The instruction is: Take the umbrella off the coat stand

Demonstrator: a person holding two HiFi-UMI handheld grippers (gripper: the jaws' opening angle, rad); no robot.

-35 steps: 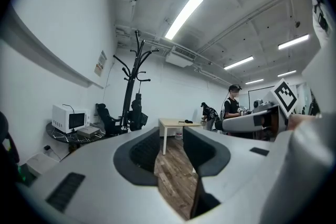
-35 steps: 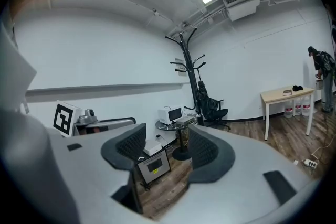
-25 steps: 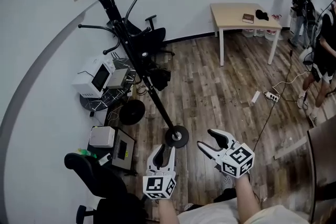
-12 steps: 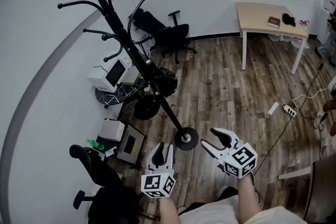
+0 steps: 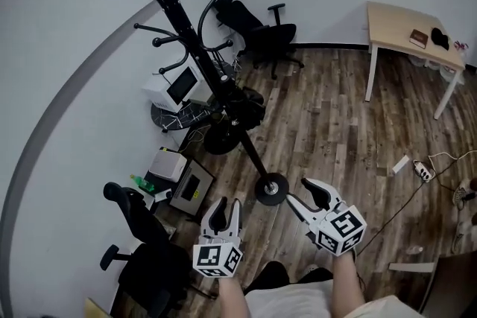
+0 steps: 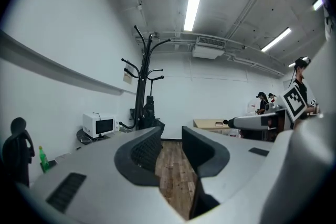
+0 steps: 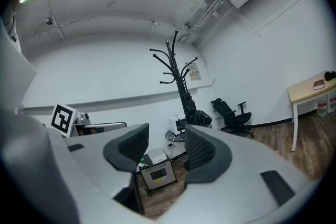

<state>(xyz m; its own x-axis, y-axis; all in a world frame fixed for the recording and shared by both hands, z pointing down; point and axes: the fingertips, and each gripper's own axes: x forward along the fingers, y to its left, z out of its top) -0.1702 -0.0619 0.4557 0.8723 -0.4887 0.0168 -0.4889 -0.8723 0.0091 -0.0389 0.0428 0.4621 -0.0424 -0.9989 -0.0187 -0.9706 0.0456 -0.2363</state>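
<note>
The black coat stand point(image 5: 195, 56) leans across the head view, its round base point(image 5: 270, 188) on the wood floor just beyond my grippers. A dark folded umbrella point(image 5: 240, 105) hangs low against its pole; it also shows as a dark bundle on the stand point(image 6: 149, 112) point(image 7: 190, 108) in both gripper views. My left gripper point(image 5: 223, 209) point(image 6: 170, 139) points level toward the stand, its jaws closing a little with nothing between them. My right gripper point(image 5: 308, 194) point(image 7: 165, 136) stands open and empty, to the right of the base. Neither touches the stand.
A white microwave point(image 5: 176, 86) and a round side table sit by the wall behind the stand. A black office chair point(image 5: 257, 22) stands at the back, another point(image 5: 141, 238) at the near left. A boxed device point(image 5: 191, 187) lies on the floor. A wooden table point(image 5: 406, 17) and power strip point(image 5: 423, 172) are at the right.
The head view has swung left, so the stand, chair and table have slid to the right in the picture. Both grippers have shifted forward slightly toward the stand's base.
</note>
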